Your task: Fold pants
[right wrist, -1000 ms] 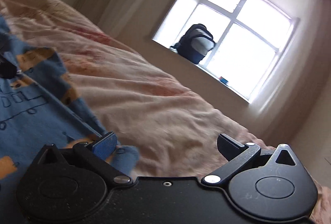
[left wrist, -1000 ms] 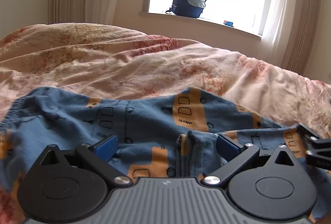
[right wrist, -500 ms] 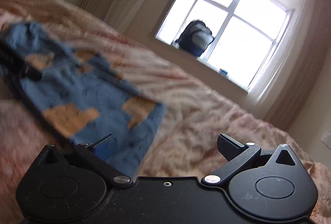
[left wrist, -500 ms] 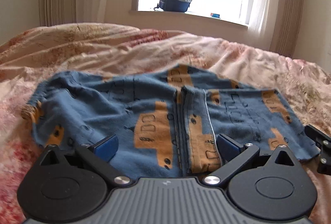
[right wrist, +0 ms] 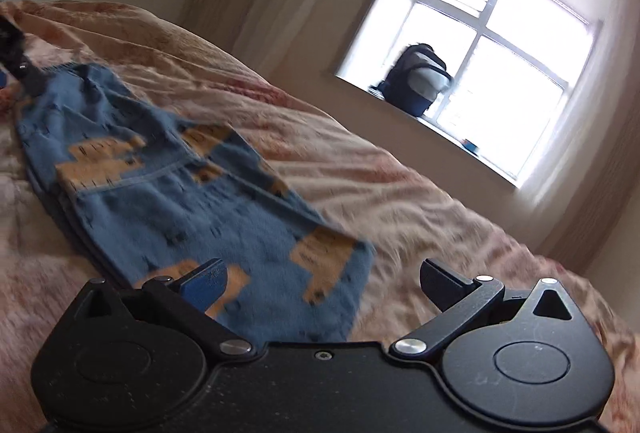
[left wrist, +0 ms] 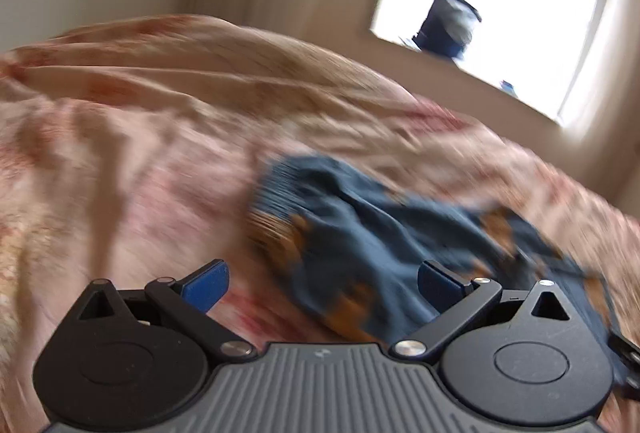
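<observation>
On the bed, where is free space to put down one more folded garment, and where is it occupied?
Free: the bedspread between the pants and the window wall, and the stretch left of the pants in the left wrist view. Occupied: the pants' patch. The windowsill holds a backpack. Both the left gripper and the right gripper are open.

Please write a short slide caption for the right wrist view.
Open right tongs above blue patterned pants lying on a pink bedspread.

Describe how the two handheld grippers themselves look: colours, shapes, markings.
The left gripper has a ribbed grey body with a small pale logo, two round black discs, black linkage arms with silver pivot pins, and blue-padded jaws. The right gripper matches, but its body is smooth, scuffed black with a centre screw.
</observation>
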A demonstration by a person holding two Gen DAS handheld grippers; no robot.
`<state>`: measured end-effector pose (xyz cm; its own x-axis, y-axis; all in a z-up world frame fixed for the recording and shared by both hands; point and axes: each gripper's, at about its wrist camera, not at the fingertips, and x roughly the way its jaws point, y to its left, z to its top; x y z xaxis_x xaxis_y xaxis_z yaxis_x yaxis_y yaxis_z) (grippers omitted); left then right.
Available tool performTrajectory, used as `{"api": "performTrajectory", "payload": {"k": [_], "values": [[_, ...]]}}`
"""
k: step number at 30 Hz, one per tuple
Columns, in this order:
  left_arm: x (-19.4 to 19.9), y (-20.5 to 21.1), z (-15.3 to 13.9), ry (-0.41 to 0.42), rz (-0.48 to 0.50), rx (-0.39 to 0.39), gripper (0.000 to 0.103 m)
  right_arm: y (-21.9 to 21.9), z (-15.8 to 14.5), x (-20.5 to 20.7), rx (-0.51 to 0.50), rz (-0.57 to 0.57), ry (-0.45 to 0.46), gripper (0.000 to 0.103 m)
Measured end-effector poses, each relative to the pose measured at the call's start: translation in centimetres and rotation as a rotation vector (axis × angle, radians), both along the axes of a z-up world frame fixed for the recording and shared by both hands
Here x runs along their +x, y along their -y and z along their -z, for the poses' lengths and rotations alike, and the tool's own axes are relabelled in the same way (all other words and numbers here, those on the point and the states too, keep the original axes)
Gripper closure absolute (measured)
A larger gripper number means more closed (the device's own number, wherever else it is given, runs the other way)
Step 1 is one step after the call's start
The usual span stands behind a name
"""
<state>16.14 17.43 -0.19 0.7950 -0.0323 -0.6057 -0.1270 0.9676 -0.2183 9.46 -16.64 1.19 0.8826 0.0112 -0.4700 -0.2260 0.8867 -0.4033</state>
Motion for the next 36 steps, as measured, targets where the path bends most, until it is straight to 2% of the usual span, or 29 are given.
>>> {"api": "performTrajectory", "payload": {"k": [3,6,10,12,14,15,17,18,19,21,24,25,27,28,29,32,36], "values": [[0.9,-2.4,0.9,0.011,-0.043,-0.054,0.000,-1.7,-2.8,3.4,-0.014,-0.169,-0.120,0.001],[1.4,-4.1,1.3,0.035,-0.054,-0.130,0.000,-4.0,-5.7,7.8,-0.079,-0.304,-0.248,0.001],[1.7,-5.0,2.0,0.058,-0.038,-0.151,0.000,-8.0,-7.0,14.2,-0.150,-0.440,-0.344,0.001],[1.8,-5.3,2.2,0.067,-0.040,-0.147,0.000,-10.1,-6.9,17.5,-0.100,-0.482,-0.355,0.010],[1.8,-5.5,2.4,0.080,-0.041,-0.152,0.000,-12.1,-6.6,20.8,0.018,-0.491,-0.370,0.025],[1.7,-5.6,2.4,0.089,-0.036,-0.156,0.001,-12.9,-6.4,22.3,0.096,-0.495,-0.391,0.028],[1.5,-5.5,2.4,0.105,-0.025,-0.163,0.006,-14.8,-5.6,24.8,0.202,-0.533,-0.472,0.034],[1.5,-5.4,2.5,0.110,-0.017,-0.167,0.013,-15.9,-5.3,25.6,0.224,-0.570,-0.513,0.035],[1.5,-5.4,2.5,0.113,-0.010,-0.171,0.019,-16.9,-4.9,26.1,0.236,-0.616,-0.550,0.035],[1.6,-5.4,2.7,0.120,-0.001,-0.181,0.021,-18.6,-4.2,26.6,0.239,-0.700,-0.593,0.037],[1.5,-5.5,3.0,0.124,-0.005,-0.191,0.023,-20.0,-2.5,27.3,0.248,-0.709,-0.633,0.043],[1.5,-5.5,3.0,0.123,-0.004,-0.197,0.023,-20.3,-2.0,27.7,0.258,-0.702,-0.653,0.049],[1.5,-5.6,3.1,0.123,0.001,-0.203,0.023,-20.8,-1.0,27.9,0.254,-0.691,-0.667,0.070],[1.4,-5.6,3.1,0.127,0.003,-0.208,0.023,-21.0,-0.6,27.6,0.233,-0.690,-0.659,0.093],[1.4,-5.6,3.1,0.130,0.007,-0.215,0.023,-21.1,-0.5,27.4,0.200,-0.693,-0.642,0.099],[1.4,-5.6,3.1,0.133,0.022,-0.230,0.023,-20.5,-0.3,27.4,0.192,-0.672,-0.602,0.101],[1.8,-5.6,3.4,0.121,0.047,-0.258,0.022,-20.4,0.6,27.5,0.206,-0.644,-0.599,0.101]]}}
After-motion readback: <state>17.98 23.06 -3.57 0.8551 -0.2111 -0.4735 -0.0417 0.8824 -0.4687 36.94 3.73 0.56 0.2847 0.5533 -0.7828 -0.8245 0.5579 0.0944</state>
